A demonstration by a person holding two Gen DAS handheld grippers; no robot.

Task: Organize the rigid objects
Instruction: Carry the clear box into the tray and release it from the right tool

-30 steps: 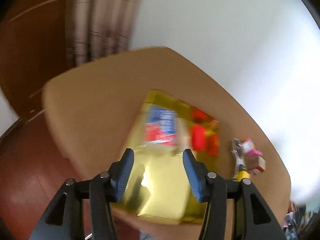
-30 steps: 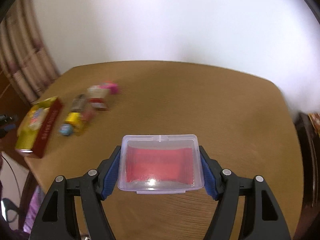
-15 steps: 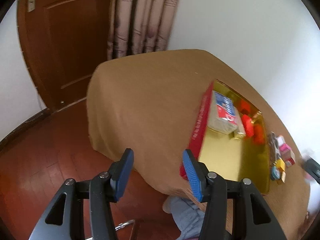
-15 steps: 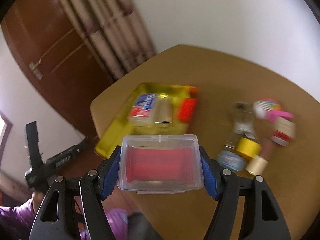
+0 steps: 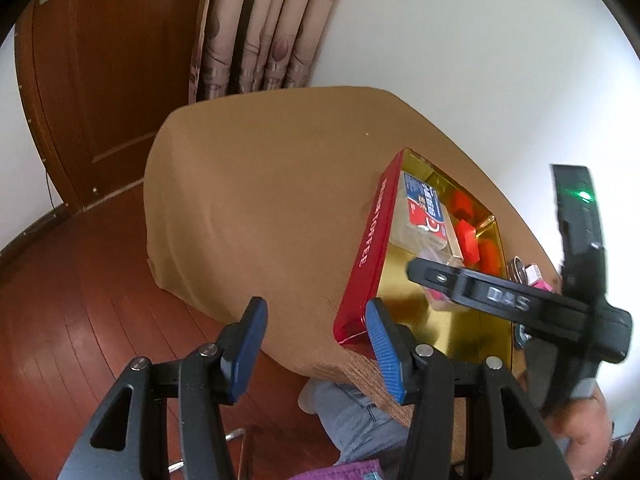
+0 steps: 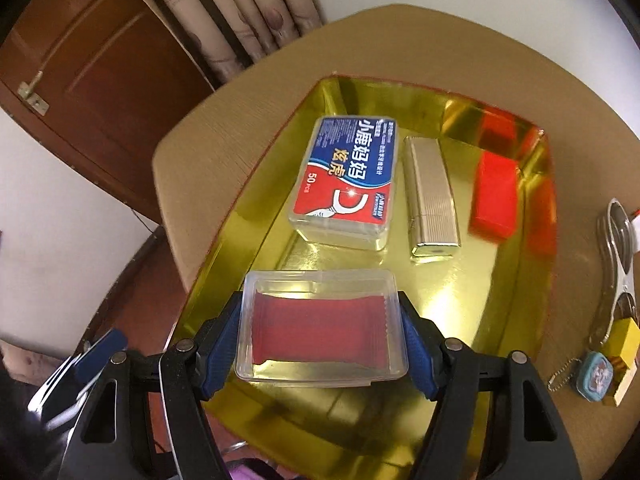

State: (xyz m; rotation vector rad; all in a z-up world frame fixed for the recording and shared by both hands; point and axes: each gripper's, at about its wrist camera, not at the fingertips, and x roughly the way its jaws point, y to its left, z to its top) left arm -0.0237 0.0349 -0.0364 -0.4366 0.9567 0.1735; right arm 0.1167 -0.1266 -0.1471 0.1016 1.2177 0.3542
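Right tool (image 6: 322,330) is clamped on a clear plastic case (image 6: 320,326) w/ red insert, pads on its short ends, so the long axis runs across the jaws, lid face up. Case hangs over the near part of the gold tray (image 6: 460,300). Ahead of the tool: floss box (image 6: 346,178), silver lighter (image 6: 430,196), red block (image 6: 494,196), all long axis pointing away. Judgement: lower flat onto bare gold floor just short of the floss box, keep level, release only once it's seated. Left tool (image 5: 316,344) is spread, empty, off the desk (image 5: 260,200) edge, tray to its right.
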